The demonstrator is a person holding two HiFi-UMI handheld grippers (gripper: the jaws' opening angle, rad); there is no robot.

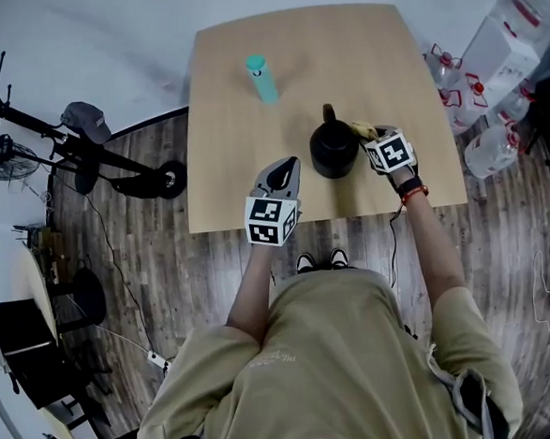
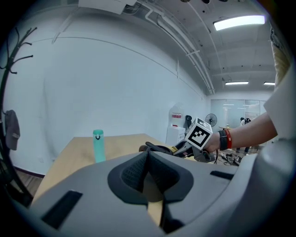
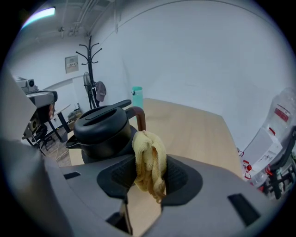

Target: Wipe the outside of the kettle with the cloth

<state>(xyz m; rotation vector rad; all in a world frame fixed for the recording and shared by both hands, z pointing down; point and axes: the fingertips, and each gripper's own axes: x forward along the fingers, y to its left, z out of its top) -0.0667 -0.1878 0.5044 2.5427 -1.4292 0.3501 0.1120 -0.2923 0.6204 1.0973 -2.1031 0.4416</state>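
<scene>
A black kettle (image 1: 333, 148) stands on the wooden table (image 1: 240, 122), near the front edge. In the right gripper view the kettle (image 3: 101, 128) sits just left of the jaws, its brown handle (image 3: 138, 116) turned toward them. My right gripper (image 3: 149, 172) is shut on a bunched yellow cloth (image 3: 150, 163), held right beside the kettle's handle side; the cloth (image 1: 364, 130) also shows in the head view. My left gripper (image 1: 282, 179) hovers at the table's front edge, left of the kettle, shut with nothing between its jaws (image 2: 147, 176).
A teal bottle (image 1: 261, 79) stands upright toward the back of the table, also seen as the bottle (image 2: 98, 146) in the left gripper view. Water jugs (image 1: 495, 142) stand on the floor at right; a coat rack (image 1: 82, 148) and fan at left.
</scene>
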